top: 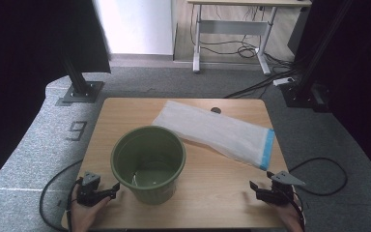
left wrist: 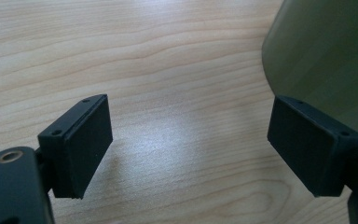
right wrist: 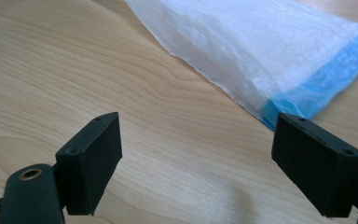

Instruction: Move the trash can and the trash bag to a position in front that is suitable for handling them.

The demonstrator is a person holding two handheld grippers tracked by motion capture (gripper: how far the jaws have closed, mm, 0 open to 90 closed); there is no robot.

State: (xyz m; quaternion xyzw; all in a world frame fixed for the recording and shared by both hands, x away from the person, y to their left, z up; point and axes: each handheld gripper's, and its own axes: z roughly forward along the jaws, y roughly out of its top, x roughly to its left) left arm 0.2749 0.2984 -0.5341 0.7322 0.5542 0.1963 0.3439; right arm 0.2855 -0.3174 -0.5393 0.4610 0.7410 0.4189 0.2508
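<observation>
Where the wooden table (top: 207, 203) met the person's near edge: two hand-held grippers, one at each near corner, both low over the bare wood.

Left gripper (top: 107, 192): held in the left hand (top: 84, 212) at the near left corner; jaws spread wide, nothing between them; tips pointed toward the green bucket (top: 149, 164), just beside its lower wall, contact not determinable. From the left gripper view: gripper (left wrist: 189, 144) over plain wood grain, pads (left wrist: 91, 144) clear of everything, bucket wall (left wrist: 326, 51) rising close behind the right-hand jaw.

Right gripper (top: 262, 186): held at the near right corner, cable trailing off the table edge; jaws likewise wide apart and empty. From the right gripper view: gripper (right wrist: 196, 163) above bare table, near the blue-edged end of the plastic bag (right wrist: 261, 51), not touching it.

Green bucket: upright, open-topped, at the near centre-left of the table, between the two grippers but much closer to the left one.

Plastic bag (top: 217, 133): white, translucent, flat, with a blue band along one short end; laid diagonally from the far centre toward the right edge, behind and to the right of the bucket, one edge close by the bucket rim.

Beyond the table: grey carpet (top: 38, 140), a second desk (top: 232, 29) with loose cables beneath.
</observation>
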